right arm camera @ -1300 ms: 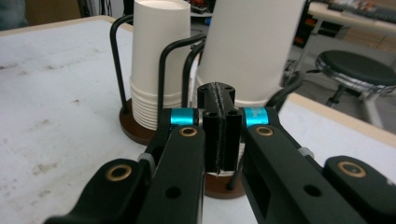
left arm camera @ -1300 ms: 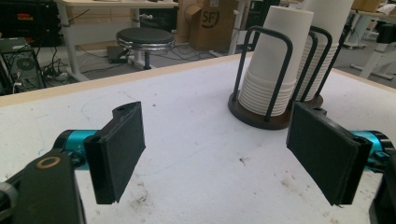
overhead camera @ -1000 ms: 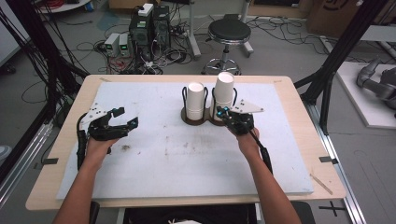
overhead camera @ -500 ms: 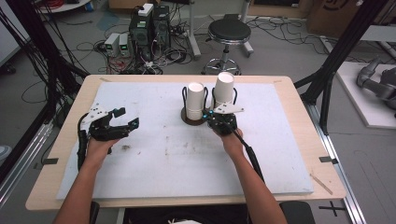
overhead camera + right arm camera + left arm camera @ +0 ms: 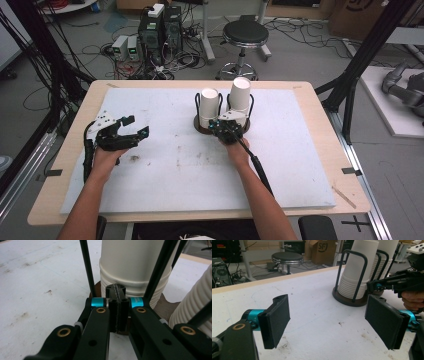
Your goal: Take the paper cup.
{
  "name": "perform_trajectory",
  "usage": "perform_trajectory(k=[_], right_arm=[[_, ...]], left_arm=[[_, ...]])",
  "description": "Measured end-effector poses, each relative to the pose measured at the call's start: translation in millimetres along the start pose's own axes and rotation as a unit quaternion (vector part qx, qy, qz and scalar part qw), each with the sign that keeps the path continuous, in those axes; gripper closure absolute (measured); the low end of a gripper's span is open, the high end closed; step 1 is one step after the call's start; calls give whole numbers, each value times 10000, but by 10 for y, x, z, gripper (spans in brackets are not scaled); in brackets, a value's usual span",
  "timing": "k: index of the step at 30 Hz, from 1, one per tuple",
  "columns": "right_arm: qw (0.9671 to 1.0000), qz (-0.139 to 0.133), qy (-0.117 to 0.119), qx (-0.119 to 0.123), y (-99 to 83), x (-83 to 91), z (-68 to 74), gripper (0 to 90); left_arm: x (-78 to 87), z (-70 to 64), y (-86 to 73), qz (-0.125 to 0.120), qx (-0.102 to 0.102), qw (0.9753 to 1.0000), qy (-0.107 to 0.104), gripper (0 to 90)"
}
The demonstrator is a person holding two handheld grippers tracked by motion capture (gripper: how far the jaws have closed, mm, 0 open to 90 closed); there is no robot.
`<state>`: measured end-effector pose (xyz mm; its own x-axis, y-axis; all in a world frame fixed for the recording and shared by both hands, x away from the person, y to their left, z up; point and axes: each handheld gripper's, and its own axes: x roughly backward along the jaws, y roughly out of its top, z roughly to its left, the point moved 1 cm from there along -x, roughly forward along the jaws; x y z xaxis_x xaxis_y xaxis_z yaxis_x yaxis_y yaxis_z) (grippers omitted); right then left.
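Two stacks of white paper cups stand in a black wire holder [image 5: 198, 102] on a dark round base at the table's far middle. The left stack [image 5: 209, 106] is shorter than the right stack [image 5: 240, 99]. My right gripper [image 5: 218, 125] is shut with nothing in it, its tip low in front of the left stack. In the right gripper view the shut jaws [image 5: 115, 291] point between two wire rods at the cup stack [image 5: 135, 270], close to it. My left gripper [image 5: 138, 126] stands open over the bare mat, far left of the cups, its pads [image 5: 275, 320] wide apart.
A white mat [image 5: 165, 165] covers the wooden table [image 5: 320, 107]. Beyond the far edge are a round stool [image 5: 245, 35], computer boxes [image 5: 160, 30] and floor cables. Black frame posts [image 5: 370, 55] rise at both sides.
My right gripper has moved left, from in front of the right cup stack to the foot of the left stack, staying shut. The left gripper has held still and open.
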<state>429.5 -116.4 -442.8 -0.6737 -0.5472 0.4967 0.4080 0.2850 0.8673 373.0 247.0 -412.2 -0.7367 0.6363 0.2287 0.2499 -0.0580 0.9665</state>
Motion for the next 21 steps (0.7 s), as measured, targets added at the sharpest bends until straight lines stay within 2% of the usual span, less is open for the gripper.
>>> perform_trajectory(k=[9,16,21], right_arm=[[9997,57,-239,-87,79,-40,61,900],[9993,88,-318,-156,71,-50,62,900],[9992,81,-334,-183,69,-52,66,900]], left_arm=[[-6,12,-1,-28,1,10000,-6,202],[7,26,16,-127,27,9999,11,206],[29,40,120,-223,14,9997,-14,205]])
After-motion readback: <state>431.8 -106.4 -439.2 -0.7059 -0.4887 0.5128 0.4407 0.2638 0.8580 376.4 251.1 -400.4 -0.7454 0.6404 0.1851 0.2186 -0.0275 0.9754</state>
